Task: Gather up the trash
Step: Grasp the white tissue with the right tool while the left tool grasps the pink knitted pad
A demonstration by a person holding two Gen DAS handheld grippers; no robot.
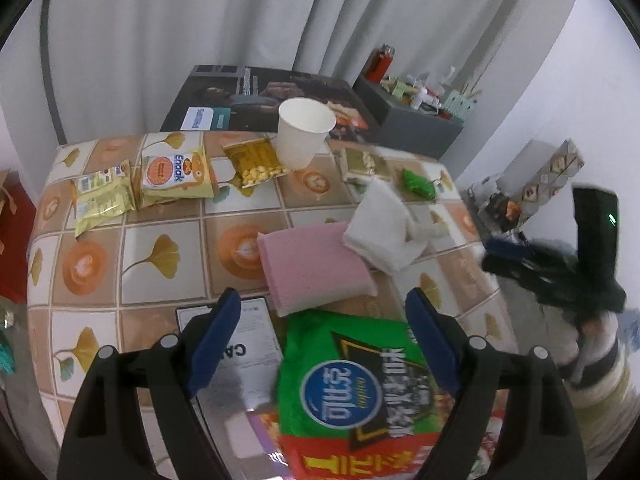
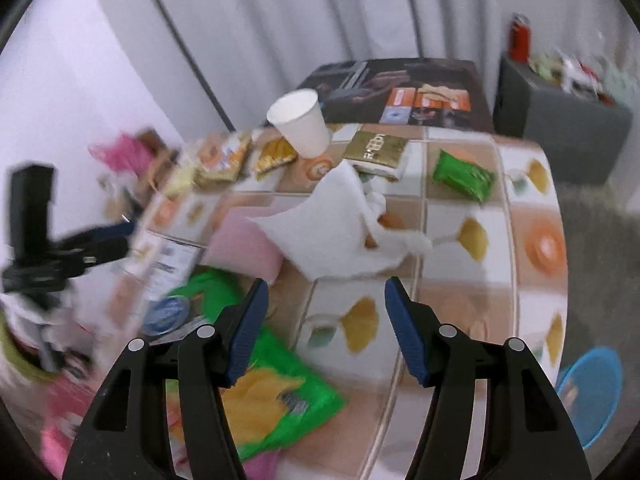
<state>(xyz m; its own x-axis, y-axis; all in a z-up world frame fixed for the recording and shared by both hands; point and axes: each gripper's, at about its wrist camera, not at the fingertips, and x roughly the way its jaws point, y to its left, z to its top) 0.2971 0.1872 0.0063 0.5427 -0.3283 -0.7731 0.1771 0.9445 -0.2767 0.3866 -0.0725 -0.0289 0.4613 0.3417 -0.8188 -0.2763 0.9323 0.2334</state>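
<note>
The tablecloth (image 1: 160, 240) shows beige and white squares with yellow ginkgo leaves and orange latte cups. A white paper cup (image 1: 306, 132), pink sponge (image 1: 316, 264), white napkin (image 1: 384, 232), green snack bag (image 1: 360, 376) and, apparently, a small green wrapper (image 2: 462, 176) lie there.

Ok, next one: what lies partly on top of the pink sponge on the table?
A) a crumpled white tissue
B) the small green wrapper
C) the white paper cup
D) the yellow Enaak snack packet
A: the crumpled white tissue overlaps the far corner of the pink sponge, while the paper cup, green wrapper and Enaak packet lie apart from it, farther back on the table.
</note>
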